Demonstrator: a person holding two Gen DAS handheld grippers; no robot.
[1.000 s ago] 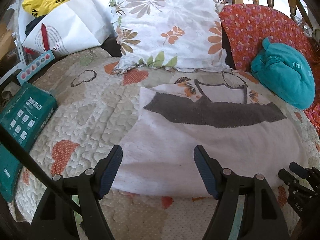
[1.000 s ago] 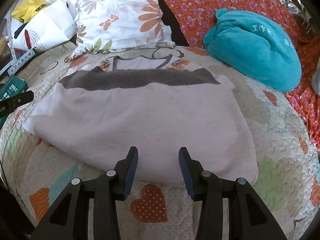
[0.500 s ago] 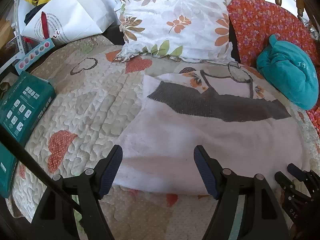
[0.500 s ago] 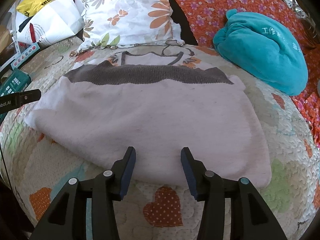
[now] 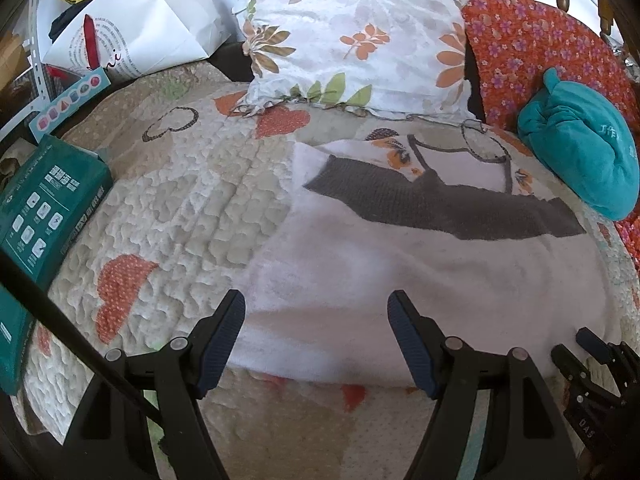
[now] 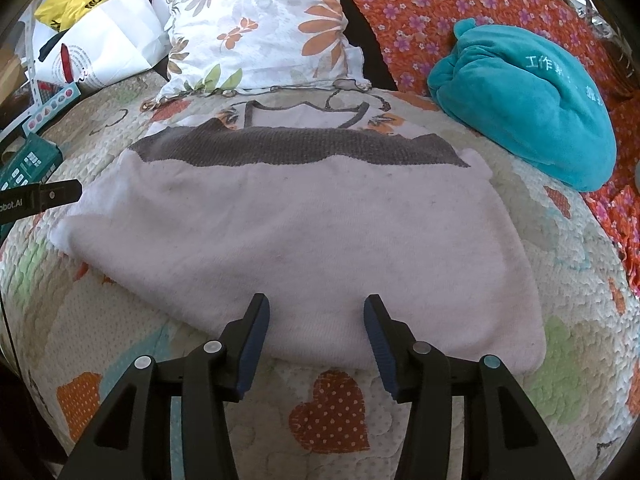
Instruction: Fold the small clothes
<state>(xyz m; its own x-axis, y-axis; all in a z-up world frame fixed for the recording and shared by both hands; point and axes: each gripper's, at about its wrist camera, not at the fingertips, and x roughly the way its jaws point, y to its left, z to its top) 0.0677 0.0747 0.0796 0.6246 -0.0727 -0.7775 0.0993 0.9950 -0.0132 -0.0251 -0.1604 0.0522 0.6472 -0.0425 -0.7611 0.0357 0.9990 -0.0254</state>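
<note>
I am holding my left tongs (image 5: 316,340) and right tongs (image 6: 316,340) apart over the near edge of the pink top (image 6: 304,248) lying flat on the bed (image 6: 332,416), and I am worrying they grab the quilt too.

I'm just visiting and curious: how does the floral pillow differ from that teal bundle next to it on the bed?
The floral pillow is white with orange and grey flowers; the teal bundle is one plain colour with pale lettering. The floral pillow is flat and propped upright; the teal bundle is a rounded lump lying down. The floral pillow stands behind the pink garment; the teal bundle sits to its right. Both are soft fabric.
</note>
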